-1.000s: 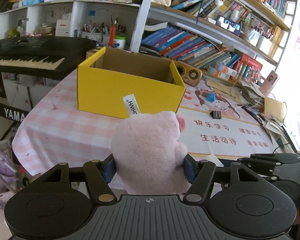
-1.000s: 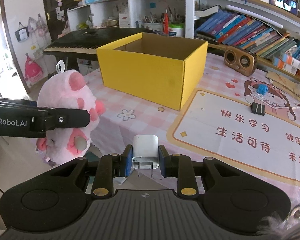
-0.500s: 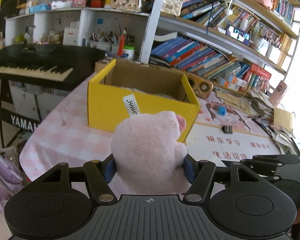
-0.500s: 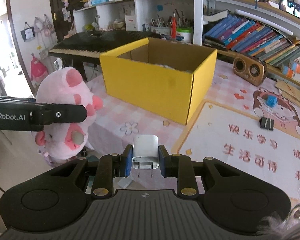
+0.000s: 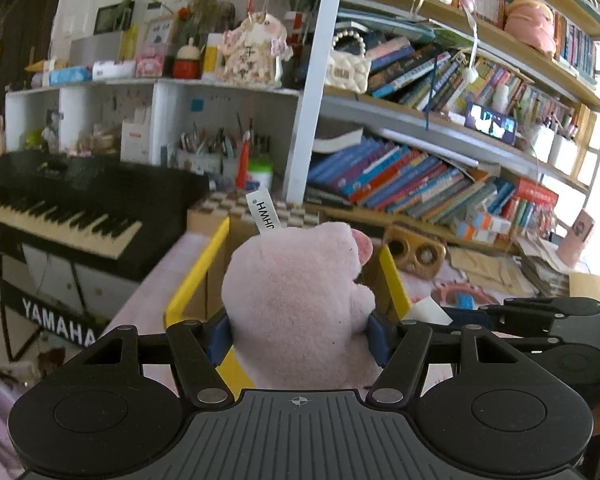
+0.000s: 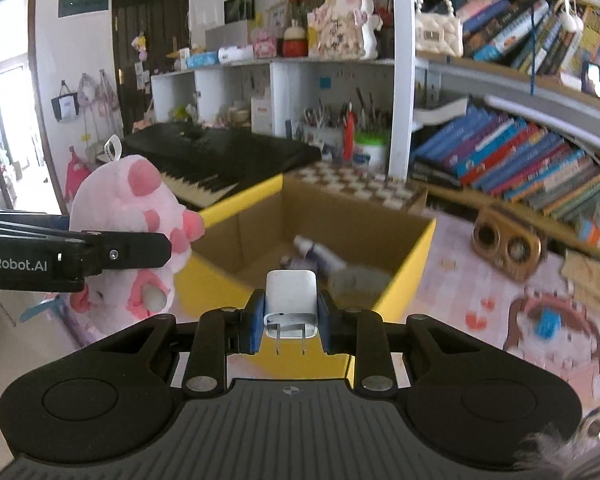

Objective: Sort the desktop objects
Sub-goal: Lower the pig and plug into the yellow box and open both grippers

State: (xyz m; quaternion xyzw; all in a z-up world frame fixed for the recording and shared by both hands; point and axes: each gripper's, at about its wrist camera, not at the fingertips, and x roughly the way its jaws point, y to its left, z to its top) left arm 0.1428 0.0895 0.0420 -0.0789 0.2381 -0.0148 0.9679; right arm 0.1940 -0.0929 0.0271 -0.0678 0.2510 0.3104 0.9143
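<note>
My left gripper point(image 5: 300, 332) is shut on a pink plush pig point(image 5: 296, 304) with a white label, held above the near wall of the yellow cardboard box point(image 5: 198, 276). My right gripper point(image 6: 290, 322) is shut on a white plug charger point(image 6: 291, 300), prongs pointing back at the camera, just over the near rim of the same box point(image 6: 408, 276). In the right wrist view the plush pig point(image 6: 140, 216) and the left gripper's finger point(image 6: 100, 252) hang at the left, beside the box. A bottle-like item point(image 6: 324, 256) lies inside the box.
A black keyboard point(image 5: 60, 208) stands left of the pink checked table. Bookshelves point(image 5: 420, 176) line the back. A wooden speaker point(image 6: 508, 244) sits right of the box, and a printed mat point(image 6: 548, 320) with a blue clip covers the table at the right.
Both grippers rose and moved forward to the yellow box, which now looms large with its inside showing. Each keeps its hold, on the plush pig and the charger.
</note>
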